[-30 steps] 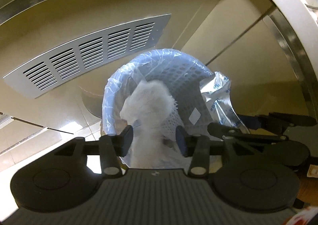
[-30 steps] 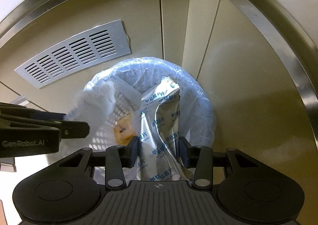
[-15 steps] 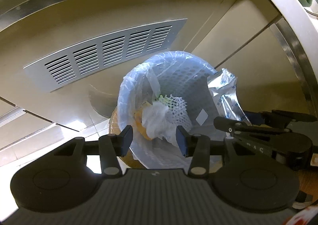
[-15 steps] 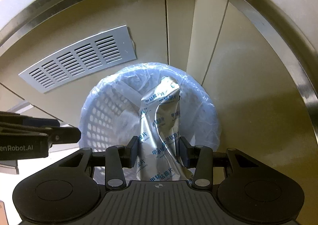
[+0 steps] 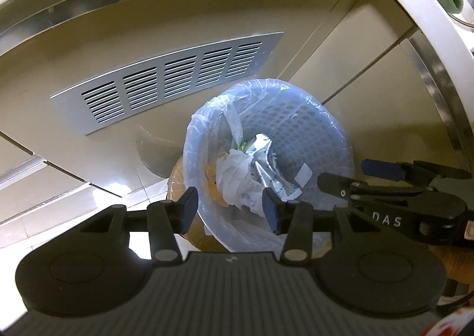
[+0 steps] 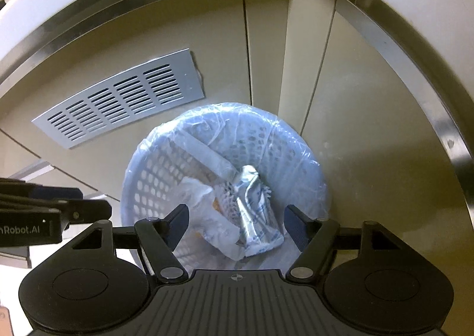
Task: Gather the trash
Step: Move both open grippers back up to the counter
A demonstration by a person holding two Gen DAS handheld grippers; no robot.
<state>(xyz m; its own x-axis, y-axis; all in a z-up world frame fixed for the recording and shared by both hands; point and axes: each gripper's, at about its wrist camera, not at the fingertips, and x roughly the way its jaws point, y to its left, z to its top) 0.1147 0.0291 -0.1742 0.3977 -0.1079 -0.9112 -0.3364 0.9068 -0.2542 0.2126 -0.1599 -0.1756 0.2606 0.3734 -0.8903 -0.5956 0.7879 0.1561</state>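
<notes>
Right gripper (image 6: pixel 235 224) jaws just opened wide, nothing between pads; foil wrapper (image 6: pixel 251 211) lies below in lined bin (image 6: pixel 308 152), long axis near-to-far. Left gripper (image 5: pixel 229 205) part-open, empty (left of bin centre). Right hand nearer wrapper.

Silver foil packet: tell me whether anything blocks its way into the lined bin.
Nothing visible does. The silver foil packet already lies inside the lined bin, on the white wrapper. The right gripper, its jaws just opened, hangs above it with nothing between the pads.
</notes>
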